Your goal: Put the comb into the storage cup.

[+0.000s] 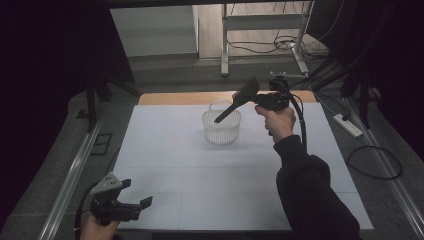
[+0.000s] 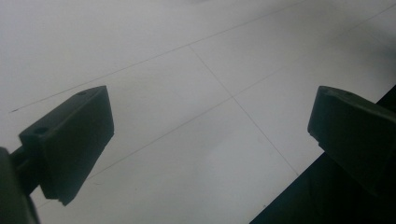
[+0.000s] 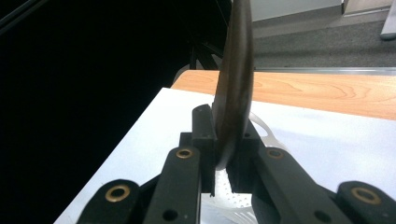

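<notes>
White table (image 1: 165, 165) — right hand-held gripper (image 1: 248, 98) clamps spatula (image 1: 240, 100) over basket (image 1: 221, 127).

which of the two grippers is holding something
The right gripper, raised over the white basket, is shut on a dark spatula. The left gripper is open near the table's front edge.

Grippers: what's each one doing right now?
Left gripper: open, holding nothing, low above the table.
Right gripper: shut on the dark spatula, above the basket.
</notes>
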Available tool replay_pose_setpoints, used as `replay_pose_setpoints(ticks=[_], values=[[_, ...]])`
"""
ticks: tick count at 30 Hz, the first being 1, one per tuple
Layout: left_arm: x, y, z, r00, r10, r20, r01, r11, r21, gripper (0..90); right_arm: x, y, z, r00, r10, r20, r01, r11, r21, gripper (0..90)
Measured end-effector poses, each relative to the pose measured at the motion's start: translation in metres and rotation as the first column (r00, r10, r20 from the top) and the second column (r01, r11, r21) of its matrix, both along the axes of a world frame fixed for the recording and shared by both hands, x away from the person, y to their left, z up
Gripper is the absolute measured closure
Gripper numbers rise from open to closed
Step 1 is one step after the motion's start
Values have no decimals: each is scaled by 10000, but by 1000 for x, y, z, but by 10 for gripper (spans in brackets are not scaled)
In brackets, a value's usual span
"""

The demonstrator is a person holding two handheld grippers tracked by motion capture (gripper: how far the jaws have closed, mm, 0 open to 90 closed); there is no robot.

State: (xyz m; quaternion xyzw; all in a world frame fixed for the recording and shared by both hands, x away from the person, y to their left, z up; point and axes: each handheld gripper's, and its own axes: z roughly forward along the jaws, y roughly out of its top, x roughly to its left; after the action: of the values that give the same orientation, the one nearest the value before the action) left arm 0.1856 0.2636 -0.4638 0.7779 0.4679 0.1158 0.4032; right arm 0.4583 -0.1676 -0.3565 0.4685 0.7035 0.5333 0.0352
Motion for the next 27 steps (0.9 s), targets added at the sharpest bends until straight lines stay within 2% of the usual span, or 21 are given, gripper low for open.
replay_pose_setpoints(ticks=[27], values=[[1,1,-1,10000,30,-80,-31,10000,-92,13,10,21,-23,9999,124,-75,-127,9989,-448,835]])
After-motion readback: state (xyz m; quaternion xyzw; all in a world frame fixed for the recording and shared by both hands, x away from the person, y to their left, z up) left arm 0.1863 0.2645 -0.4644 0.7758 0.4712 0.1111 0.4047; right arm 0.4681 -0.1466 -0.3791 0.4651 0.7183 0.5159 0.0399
